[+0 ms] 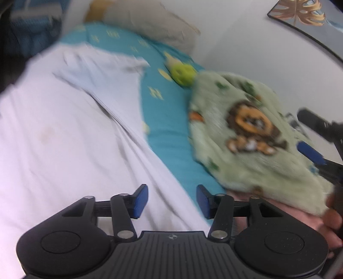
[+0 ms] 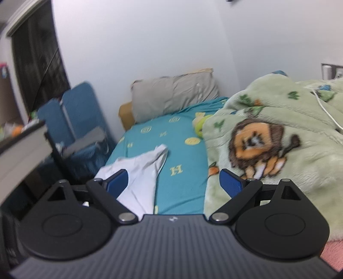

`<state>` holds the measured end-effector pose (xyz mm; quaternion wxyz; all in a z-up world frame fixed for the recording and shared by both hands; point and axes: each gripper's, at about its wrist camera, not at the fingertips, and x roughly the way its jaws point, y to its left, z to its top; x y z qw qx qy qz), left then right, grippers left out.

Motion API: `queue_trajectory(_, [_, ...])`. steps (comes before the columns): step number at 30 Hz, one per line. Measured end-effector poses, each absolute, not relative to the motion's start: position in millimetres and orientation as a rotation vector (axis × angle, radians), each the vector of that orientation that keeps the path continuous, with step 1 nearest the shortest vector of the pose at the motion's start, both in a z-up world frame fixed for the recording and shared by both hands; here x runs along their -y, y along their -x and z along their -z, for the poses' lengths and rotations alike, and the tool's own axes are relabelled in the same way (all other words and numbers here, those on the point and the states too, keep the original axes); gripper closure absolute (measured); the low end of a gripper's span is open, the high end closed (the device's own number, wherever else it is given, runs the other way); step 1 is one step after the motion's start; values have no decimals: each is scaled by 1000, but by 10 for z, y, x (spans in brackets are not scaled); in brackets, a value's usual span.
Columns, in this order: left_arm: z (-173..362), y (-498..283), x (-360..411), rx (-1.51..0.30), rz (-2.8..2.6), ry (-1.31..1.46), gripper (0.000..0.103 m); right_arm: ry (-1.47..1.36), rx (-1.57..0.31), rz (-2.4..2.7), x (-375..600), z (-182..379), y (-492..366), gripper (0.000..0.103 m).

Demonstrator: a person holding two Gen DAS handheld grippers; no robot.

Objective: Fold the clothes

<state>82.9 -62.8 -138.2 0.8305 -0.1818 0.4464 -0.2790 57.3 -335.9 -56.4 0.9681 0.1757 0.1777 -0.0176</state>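
While both views are smeared by blur, the main things can still be told.

Left wrist view
- Left gripper (image 1: pixel 172 200): released, its blue pads well apart with nothing between them, held over the near part of the bed.
- White garment (image 1: pixel 70 120): spread wide over the teal bedsheet (image 1: pixel 169 131), creased in long folds, filling the left and middle; a narrower part reaches toward the far end.
- Green lion blanket (image 1: pixel 250 137): bunched on the right, beside the garment, with a strip of sheet between them.
- Yellow-green plush toy (image 1: pixel 183 74): on the sheet at the blanket's far edge.
- Grey pillow (image 1: pixel 150 23): at the head of the bed.
- Right gripper (image 1: pixel 310 153): partly seen at the right edge, against the blanket; too blurred to judge its jaws here.
- Framed leaf picture (image 1: pixel 300 10): on the wall, upper right.

Right wrist view
- Right gripper (image 2: pixel 173 182): released, jaws wide, empty.
- White garment (image 2: pixel 142 171): on the left side of the teal bedsheet (image 2: pixel 182 154), its near part hidden behind the gripper body.
- Green lion blanket (image 2: pixel 268 137): heaped on the right of the bed, a white cable (image 2: pixel 328 113) lying across it.
- Grey pillow (image 2: pixel 173 94): at the far end, against the wall.
- Blue folded chair (image 2: pixel 72 111): left of the bed.
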Motion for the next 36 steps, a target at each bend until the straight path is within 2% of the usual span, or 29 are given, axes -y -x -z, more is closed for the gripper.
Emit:
queue_trajectory(7, [1746,-811,1210,-1086,710,434,59,-448,-370,61,3687,735,-634,10])
queue_trajectory(11, [1988,-813,1497,-1142,697,342,67,-479,-396,54,3738,831,-707,10])
queue_trajectory(13, [2066,-814,1532,-1155,692,320,75,-473,-413,49,3715,867,-748,10])
queue_trajectory(15, [2102,-831,1512,-1160,684,320,94,-466,-420,41,3683,884,-772,10])
queue_trajectory(18, [2132,-871,1434,-1164,671,368,103,-460,-428,33,3641,897,-790,10])
queue_trajectory(25, [1958,-832,1246,-1141,673,438,103,-461,-425,44,3643,870,-752,10])
queue_trajectory(26, [1942,-821,1233,-1147,665,434,101,-463,-426,44,3643,869,-747,10])
queue_trajectory(28, [1947,-803,1224,-1165,634,408,88,-458,-429,39,3622,861,-740,10])
queue_trajectory(30, [1986,-794,1227,-1177,608,386,62,-444,-436,32,3580,860,-746,10])
queue_trajectory(33, [2068,-814,1256,-1197,615,390,54,-420,-450,21,3502,880,-772,10])
queue_trajectory(36, [2109,-827,1300,-1161,668,378,52,-399,-467,11,3424,905,-797,10])
